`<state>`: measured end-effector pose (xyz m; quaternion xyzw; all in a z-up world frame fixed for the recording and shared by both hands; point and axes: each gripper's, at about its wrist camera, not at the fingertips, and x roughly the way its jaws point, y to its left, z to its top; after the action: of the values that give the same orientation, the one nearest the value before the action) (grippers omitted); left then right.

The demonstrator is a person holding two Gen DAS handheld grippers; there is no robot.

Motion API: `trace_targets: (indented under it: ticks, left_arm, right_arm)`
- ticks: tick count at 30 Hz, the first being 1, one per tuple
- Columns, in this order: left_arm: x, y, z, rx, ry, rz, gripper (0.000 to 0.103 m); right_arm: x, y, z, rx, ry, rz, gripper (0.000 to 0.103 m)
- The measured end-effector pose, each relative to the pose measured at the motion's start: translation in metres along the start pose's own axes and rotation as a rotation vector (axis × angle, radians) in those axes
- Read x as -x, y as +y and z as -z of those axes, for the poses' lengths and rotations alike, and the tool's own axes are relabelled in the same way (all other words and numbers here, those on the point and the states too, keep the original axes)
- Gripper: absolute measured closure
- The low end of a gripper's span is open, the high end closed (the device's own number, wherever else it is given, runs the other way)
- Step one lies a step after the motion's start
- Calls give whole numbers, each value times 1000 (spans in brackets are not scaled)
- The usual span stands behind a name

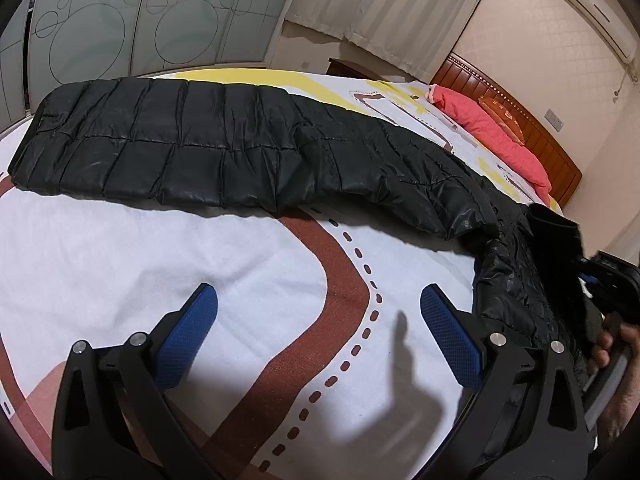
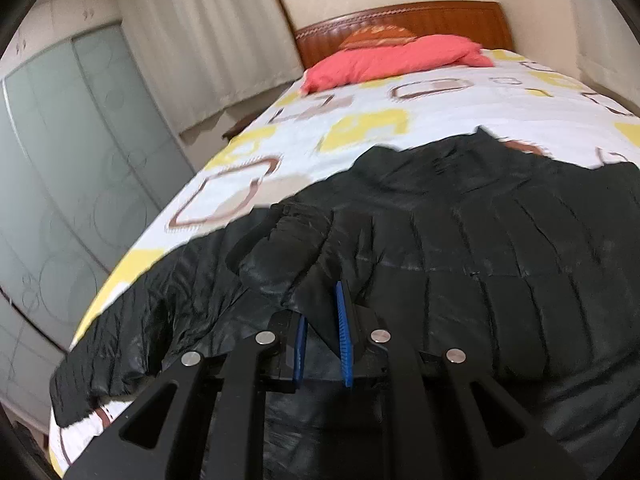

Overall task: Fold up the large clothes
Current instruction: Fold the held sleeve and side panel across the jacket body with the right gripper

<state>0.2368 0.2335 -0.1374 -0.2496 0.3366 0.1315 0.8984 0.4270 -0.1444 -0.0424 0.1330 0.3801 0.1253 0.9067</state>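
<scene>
Jacket (image 2: 460,248) fabric pinched in the clenched right gripper (image 2: 322,320) could slip out; left gripper (image 1: 318,308) hangs released

You're at a bed (image 1: 120,264) with a patterned sheet and a wooden headboard (image 2: 404,20) far off. Frosted wardrobe doors (image 1: 120,20) left, pale curtains (image 2: 192,40) beside, air conditioner (image 1: 596,8) high right.

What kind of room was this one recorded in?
A bedroom, most likely in a home: a made bed with a wooden headboard and a pink pillow, plus a sliding-door wardrobe. A black jacket lies on the bed.
</scene>
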Motion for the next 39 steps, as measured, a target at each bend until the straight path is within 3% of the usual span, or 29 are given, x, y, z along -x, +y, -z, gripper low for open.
trace_targets:
  ticks: [10,11,12,13,14,19,22,24,25,28,31,33,36,39]
  left_arm:
    - [0,0,0,0,0,0,2]
    - [0,0,0,-1,0,-1,2]
    - [0,-1,0,-1,-1,-1,2]
    - [0,0,0,-2,-1,-2,2]
    - [-1,0,0,-4,-1,-4,2]
    - [-1,-1,0,-7,0,-9,2]
    - [-2,-1,-1,-9,0,-11,2]
    - [-2,-2,0,-10,-1,-12,2]
    - [-3,-1,-1,-11,-1,-13,2]
    - [-3,-2,-1,-11,-1,-13,2]
    - [-3,-3,0,-11,-2,-13,2]
    - [-3,-3,0,-13,-1,-15,2]
    - [-4,-3,-1,-18,0,-22,2]
    - [-5,-7,0,-24,0,-31,2]
  right_arm:
    - [-44,35,16,91,137,54,82]
    - [-40,36,16,102,138,49,70]
    - [-35,36,15,111,135,37,39]
    - [-32,35,15,115,129,24,24]
    - [-22,35,14,115,91,9,17]
    - [7,37,12,144,42,-69,17]
    - [33,15,6,144,-13,-43,23]
    - [47,-15,0,118,-27,20,54]
    - [51,-31,-3,99,-25,49,57]
    - [66,-113,-19,-14,-26,184,59]
    - [90,-201,-34,-133,-84,380,59]
    - [94,-237,-35,-167,-92,478,59]
    - [82,-268,-25,-204,-41,514,59]
    - [54,-272,-10,-178,46,480,59]
